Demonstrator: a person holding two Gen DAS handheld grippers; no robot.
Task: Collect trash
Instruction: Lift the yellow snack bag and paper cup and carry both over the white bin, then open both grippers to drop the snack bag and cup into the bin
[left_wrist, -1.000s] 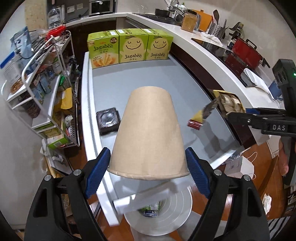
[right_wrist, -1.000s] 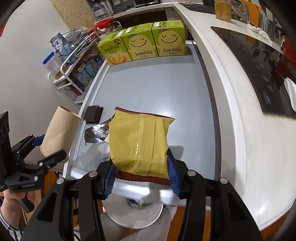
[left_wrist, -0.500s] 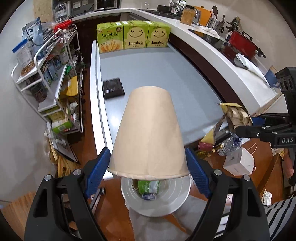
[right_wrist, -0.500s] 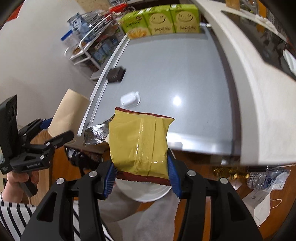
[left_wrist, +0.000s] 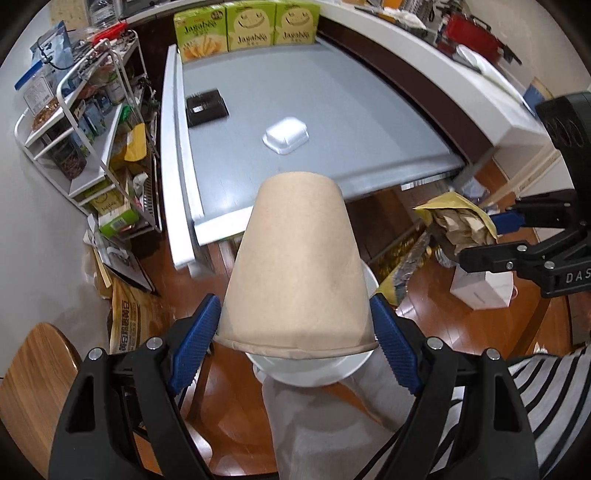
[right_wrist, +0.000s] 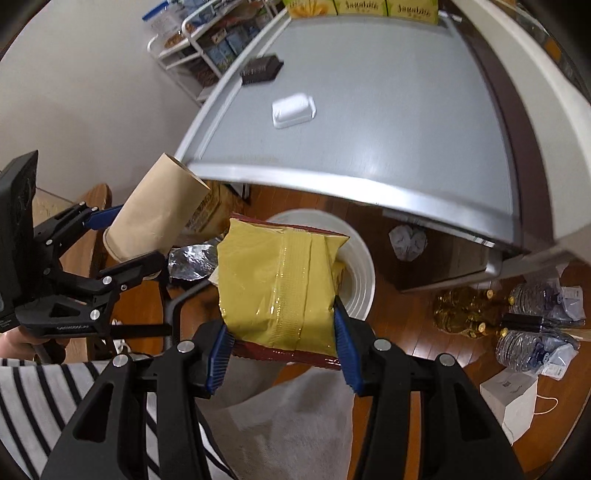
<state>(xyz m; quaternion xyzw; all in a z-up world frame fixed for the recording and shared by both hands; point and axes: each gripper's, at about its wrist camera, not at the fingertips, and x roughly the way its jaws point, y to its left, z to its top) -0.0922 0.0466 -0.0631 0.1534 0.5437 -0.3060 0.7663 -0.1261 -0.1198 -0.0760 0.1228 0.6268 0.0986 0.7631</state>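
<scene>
My left gripper (left_wrist: 295, 332) pinches the paper cup (left_wrist: 297, 262) rim-toward-me directly over the white bin (right_wrist: 354, 258) below, while my right gripper (right_wrist: 280, 343) clamps the yellow snack bag (right_wrist: 280, 284) at the bin's near rim.

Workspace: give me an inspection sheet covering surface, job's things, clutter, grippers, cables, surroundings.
Surface: grey table, mostly bare.
Job's things: brown paper cup and yellow snack bag, both held above the white bin; white tray and black tray lie on the table.
Clutter: three green Jagabee boxes at the table's far end.
Grippers: left gripper shut on the cup; right gripper shut on the bag.
Cables: nothing seen.
Surroundings: white wire rack beside the table; plastic bottles and a white box on the wooden floor.
</scene>
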